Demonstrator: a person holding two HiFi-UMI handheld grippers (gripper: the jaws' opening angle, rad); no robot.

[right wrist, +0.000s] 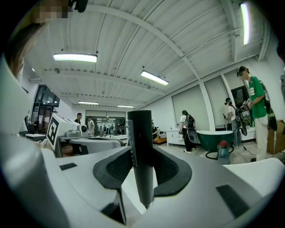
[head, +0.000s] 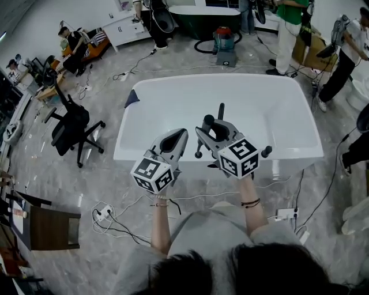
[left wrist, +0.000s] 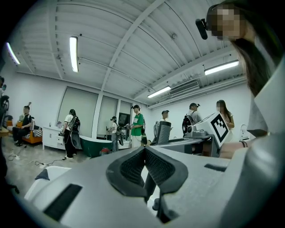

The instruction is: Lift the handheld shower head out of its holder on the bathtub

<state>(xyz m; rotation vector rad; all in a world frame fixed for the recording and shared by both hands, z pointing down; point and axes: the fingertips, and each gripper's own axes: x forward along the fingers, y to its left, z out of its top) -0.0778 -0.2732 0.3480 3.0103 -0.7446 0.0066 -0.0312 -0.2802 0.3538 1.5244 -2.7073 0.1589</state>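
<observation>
The handheld shower head [right wrist: 142,147] is a dark grey stick that stands upright between the pads of my right gripper [right wrist: 142,168], which is shut on it. In the head view my right gripper [head: 209,128] holds the shower head [head: 207,121] over the near rim of the white bathtub [head: 173,98]. A dark faucet spout [head: 221,109] rises just behind it. My left gripper [head: 180,135] is close on the left, over the same rim. Its pads meet and hold nothing [left wrist: 143,153]. The holder is hidden under the grippers.
A black office chair [head: 72,124] stands left of the tub. Cables and a power strip [head: 104,213] lie on the floor near my feet. A brown table [head: 52,227] is at the lower left. Several people, a green tub [head: 204,14] and a red vacuum [head: 225,40] are beyond.
</observation>
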